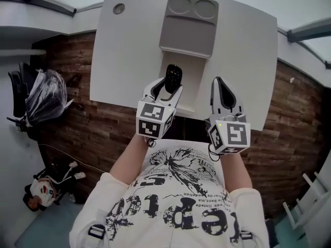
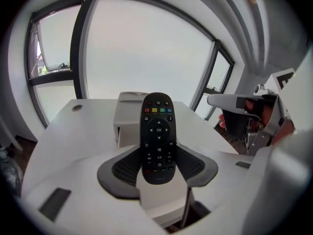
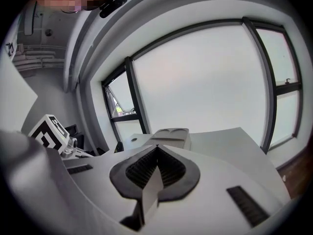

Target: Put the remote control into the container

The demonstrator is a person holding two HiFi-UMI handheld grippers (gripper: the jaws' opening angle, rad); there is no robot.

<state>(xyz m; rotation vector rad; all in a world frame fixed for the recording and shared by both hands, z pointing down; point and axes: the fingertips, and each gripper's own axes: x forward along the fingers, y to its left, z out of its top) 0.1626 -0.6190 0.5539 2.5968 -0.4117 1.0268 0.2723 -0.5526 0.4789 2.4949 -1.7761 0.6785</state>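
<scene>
A black remote control (image 1: 173, 78) (image 2: 158, 136) stands button-side up between the pads of my left gripper (image 1: 168, 89) (image 2: 157, 152), which is shut on its lower half. It hovers over the near end of the grey container (image 1: 189, 32) (image 2: 126, 112), a long tray on the white table (image 1: 248, 50) with two round recesses at its far end. My right gripper (image 1: 218, 81) (image 3: 156, 148) is just to the right of the container's near end, jaws shut tip to tip with nothing between them. The container (image 3: 171, 136) lies ahead of it.
A round cable hole (image 1: 119, 8) sits in the table's far left corner. The table's near edge runs just under both grippers, with wood floor below. A chair with a plastic bag (image 1: 45, 94) stands at the left. Large windows lie beyond the table.
</scene>
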